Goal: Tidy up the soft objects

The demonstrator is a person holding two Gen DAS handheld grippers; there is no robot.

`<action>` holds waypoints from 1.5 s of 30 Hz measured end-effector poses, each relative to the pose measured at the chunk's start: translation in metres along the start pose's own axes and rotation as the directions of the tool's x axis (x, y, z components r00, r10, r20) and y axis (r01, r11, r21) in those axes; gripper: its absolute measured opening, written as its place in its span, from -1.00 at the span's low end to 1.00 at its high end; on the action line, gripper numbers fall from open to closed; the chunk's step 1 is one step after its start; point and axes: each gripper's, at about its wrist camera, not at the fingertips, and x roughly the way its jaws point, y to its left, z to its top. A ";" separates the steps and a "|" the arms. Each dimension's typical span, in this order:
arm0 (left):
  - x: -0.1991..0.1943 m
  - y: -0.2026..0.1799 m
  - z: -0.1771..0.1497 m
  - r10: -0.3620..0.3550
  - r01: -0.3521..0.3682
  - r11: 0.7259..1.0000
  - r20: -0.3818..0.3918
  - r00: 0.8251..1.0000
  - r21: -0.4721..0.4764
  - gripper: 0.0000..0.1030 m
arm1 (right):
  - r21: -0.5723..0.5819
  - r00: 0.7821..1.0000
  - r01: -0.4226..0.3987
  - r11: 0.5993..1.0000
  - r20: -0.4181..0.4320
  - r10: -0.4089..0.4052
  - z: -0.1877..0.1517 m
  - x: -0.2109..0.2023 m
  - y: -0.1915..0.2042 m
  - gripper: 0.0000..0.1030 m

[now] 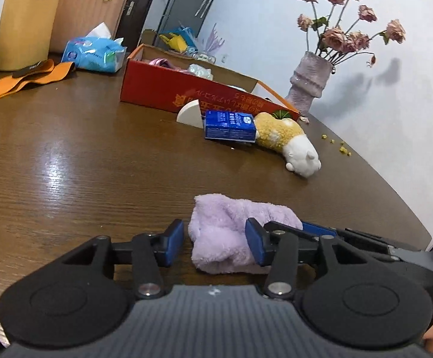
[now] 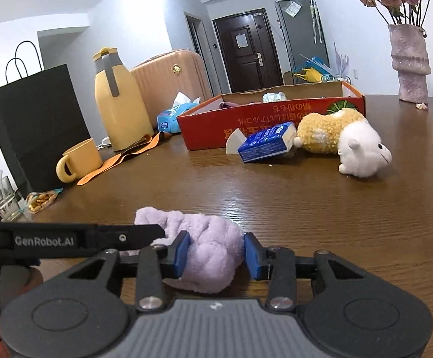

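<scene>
A fluffy lilac cloth [image 1: 219,232] lies bunched on the brown table near its front edge. In the left wrist view my left gripper [image 1: 215,244] straddles it: the right pad touches the cloth, and a strip of table shows beside the left pad. In the right wrist view my right gripper [image 2: 216,253] has both blue pads pressed into the same cloth [image 2: 210,238]. A yellow and white plush animal [image 2: 336,140] lies on its side in front of the red cardboard box [image 2: 246,122], beside a blue tissue pack [image 2: 264,146].
A white wedge [image 1: 189,115] leans by the red box [image 1: 168,89]. A vase of dried roses [image 1: 309,83] stands at the far right. At the left are a yellow flask [image 2: 118,104], a mug [image 2: 79,161], an orange strap [image 1: 22,83] and a black paper bag [image 2: 37,119].
</scene>
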 end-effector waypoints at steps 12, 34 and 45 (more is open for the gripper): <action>0.000 -0.001 -0.003 -0.007 0.007 1.000 -0.013 1.000 -0.001 -0.32 | 0.093 1.000 -0.019 0.995 0.011 0.018 0.008 -0.005 -0.005 -0.32; 0.056 -0.027 0.137 -0.138 0.137 0.990 0.045 0.989 0.026 -0.67 | -0.013 0.987 -0.006 1.000 0.164 0.008 0.131 0.015 -0.049 -0.62; 0.241 -0.014 0.236 0.062 -0.053 0.997 -0.161 0.985 0.061 -0.66 | 0.033 0.990 0.071 0.997 -0.126 -0.066 0.242 0.195 -0.126 -0.61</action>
